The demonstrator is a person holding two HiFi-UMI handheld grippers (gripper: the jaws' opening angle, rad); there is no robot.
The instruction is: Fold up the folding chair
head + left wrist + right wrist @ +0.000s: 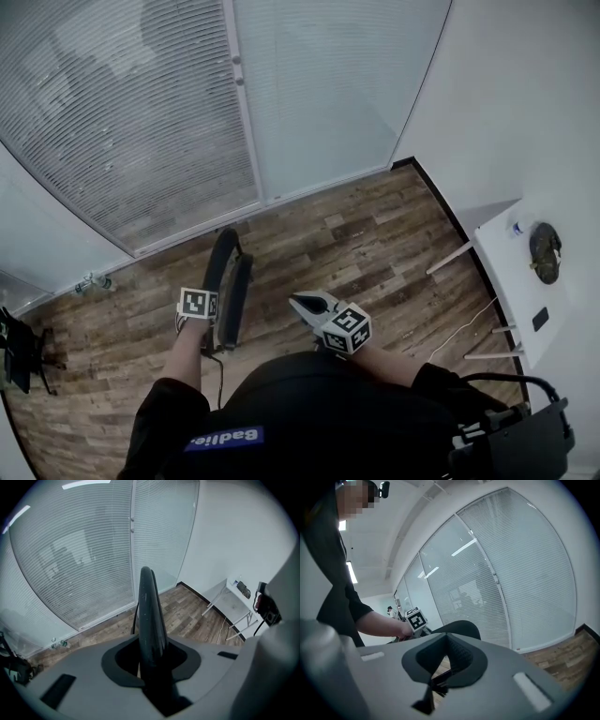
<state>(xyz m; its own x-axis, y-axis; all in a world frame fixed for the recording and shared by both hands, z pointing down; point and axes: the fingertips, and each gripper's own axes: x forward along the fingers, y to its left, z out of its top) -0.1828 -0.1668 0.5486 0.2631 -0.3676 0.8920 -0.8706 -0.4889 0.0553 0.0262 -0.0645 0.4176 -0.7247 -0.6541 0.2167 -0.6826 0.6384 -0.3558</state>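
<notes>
The chair (pixel 229 286) is folded flat and stands on the wood floor (pixel 366 234), near the blinds (pixel 131 122) and just ahead of the person's body. The left gripper (pixel 217 323) points steeply down and is clamped on the chair's near edge. In the left gripper view the black slab runs straight up between its jaws, which press on it from both sides. The right gripper (pixel 302 302) hangs free beside the chair without touching it. It points nearly level toward the window, and its jaws are closed together on nothing. In the right gripper view the rounded top of the chair shows past the closed jaws, with the left hand (pixel 396 629) and its marker cube (pixel 416 619) just behind. A white table (pixel 502 272) stands by the wall at the right, well apart from the chair, with a dark round object (pixel 545 253) and a small black item (pixel 540 319) on it. A thin cable (pixel 464 328) trails on the floor beside the table legs
</notes>
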